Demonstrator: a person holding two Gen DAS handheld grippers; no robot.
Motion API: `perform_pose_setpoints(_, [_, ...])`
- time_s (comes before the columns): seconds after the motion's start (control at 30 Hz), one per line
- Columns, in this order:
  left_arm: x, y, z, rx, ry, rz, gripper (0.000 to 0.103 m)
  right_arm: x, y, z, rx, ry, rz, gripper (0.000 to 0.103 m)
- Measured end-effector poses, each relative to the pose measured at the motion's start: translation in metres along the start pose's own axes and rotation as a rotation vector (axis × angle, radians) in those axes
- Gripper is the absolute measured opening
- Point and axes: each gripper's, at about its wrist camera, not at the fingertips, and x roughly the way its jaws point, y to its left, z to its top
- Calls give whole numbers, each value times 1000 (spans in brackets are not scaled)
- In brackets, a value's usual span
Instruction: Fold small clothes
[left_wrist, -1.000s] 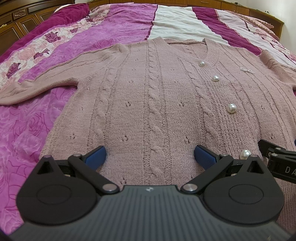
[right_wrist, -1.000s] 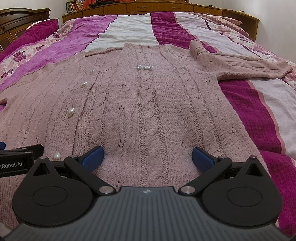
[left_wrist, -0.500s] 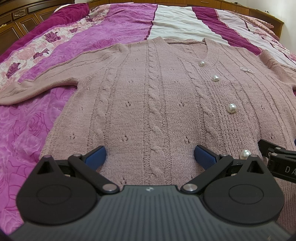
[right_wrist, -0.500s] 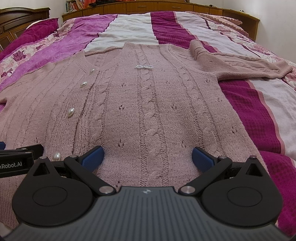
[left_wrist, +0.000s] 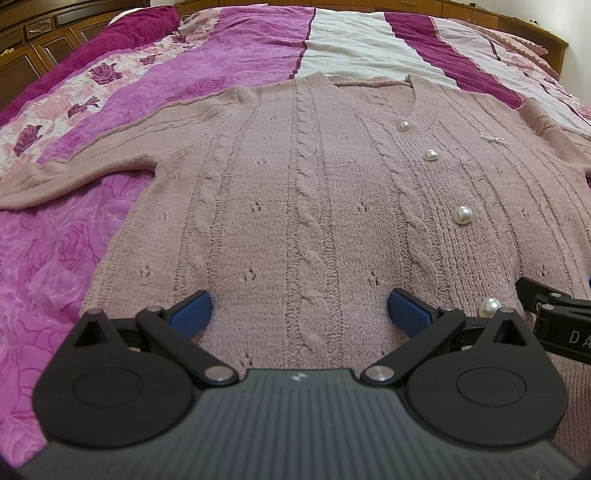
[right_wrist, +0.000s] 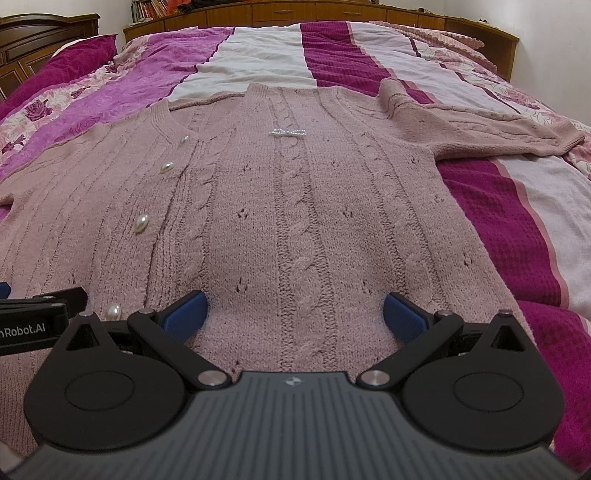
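Observation:
A dusty-pink cable-knit cardigan (left_wrist: 295, 192) with pearl buttons (left_wrist: 462, 214) lies flat, front up, on the bed; it also shows in the right wrist view (right_wrist: 295, 206). Its sleeves spread out to the left (left_wrist: 74, 166) and right (right_wrist: 480, 129). My left gripper (left_wrist: 299, 314) is open and empty, low over the left half of the hem. My right gripper (right_wrist: 293, 314) is open and empty over the right half of the hem. The two grippers are side by side; the right one's edge (left_wrist: 554, 325) shows in the left wrist view.
The bed carries a striped magenta, purple and white bedspread (left_wrist: 351, 44) with rose print on the left (left_wrist: 55, 110). Wooden cabinets (right_wrist: 332, 14) line the far side. A dark wooden headboard (right_wrist: 37, 40) stands at the left.

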Motion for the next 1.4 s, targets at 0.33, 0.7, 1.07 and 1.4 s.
perform_pose_setpoints(0.33, [0, -1, 2, 1, 5, -1, 103, -2, 2, 1, 2, 2, 2, 103])
perform_pose_setpoints(0.7, [0, 0, 9, 2, 42, 2, 103, 1, -3, 4, 24, 29, 19, 103])
perform_pose_setpoints(1.07, [-2, -3, 16, 8, 76, 12, 103, 4, -6, 14, 3, 79, 34, 103])
perform_pose_setpoints(1.4, [-10, -7, 29, 8, 96, 1, 103, -1, -7, 30, -33, 115, 34, 103])
